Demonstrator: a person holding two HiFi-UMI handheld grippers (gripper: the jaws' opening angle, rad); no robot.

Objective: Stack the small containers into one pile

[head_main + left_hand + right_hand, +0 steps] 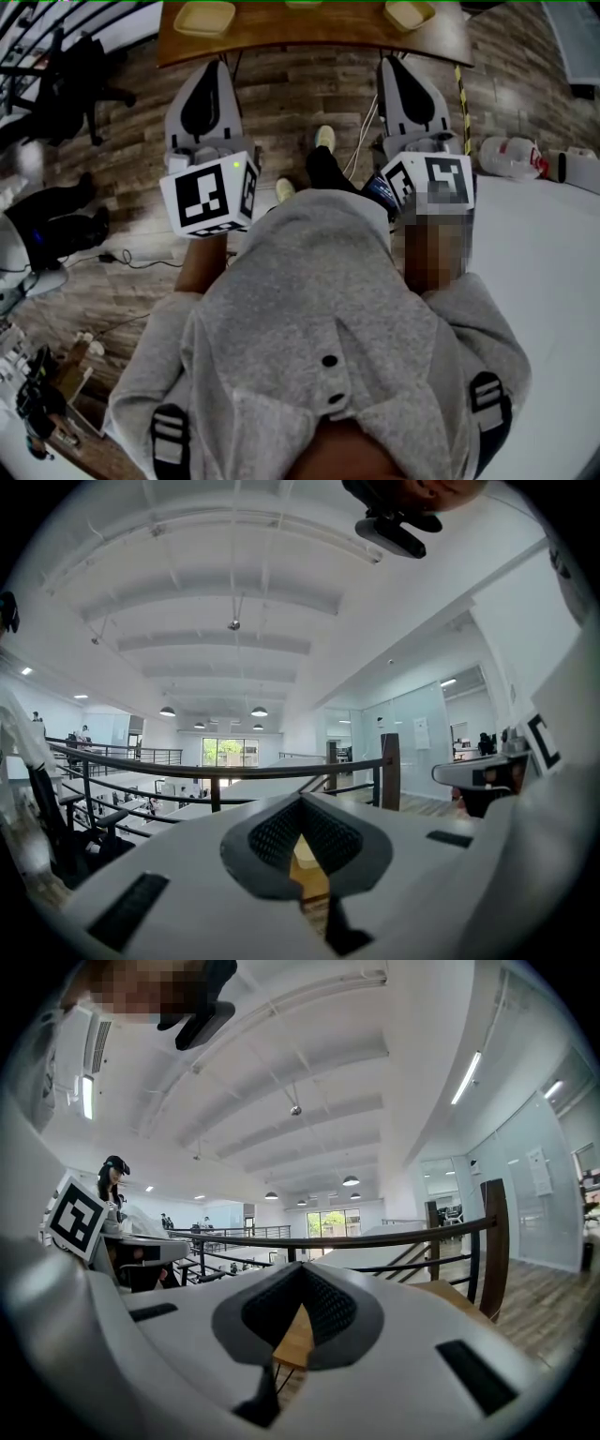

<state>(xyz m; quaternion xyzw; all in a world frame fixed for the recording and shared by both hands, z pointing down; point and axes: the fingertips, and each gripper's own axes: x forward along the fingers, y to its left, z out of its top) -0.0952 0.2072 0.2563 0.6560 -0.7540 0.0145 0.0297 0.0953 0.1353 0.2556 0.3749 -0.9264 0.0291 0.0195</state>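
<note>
Small pale yellow containers stand on the wooden table (309,37) at the top of the head view: one at the left (204,17) and one at the right (409,13). A greenish one (304,3) barely shows at the frame's edge between them. My left gripper (210,66) is held level short of the table's near edge, shut with nothing in it. My right gripper (390,62) is level beside it, also shut and empty. In the left gripper view the jaw tips (300,799) meet, with a pale container (302,855) seen through the gap below. The right gripper (302,1269) frames only table wood (294,1342).
A dark railing (216,772) runs behind the table, with a wooden post (494,1241) at its right end. A black office chair (67,84) stands on the wood floor at the left. White jugs (511,155) lie at the right. A cable (131,258) trails across the floor.
</note>
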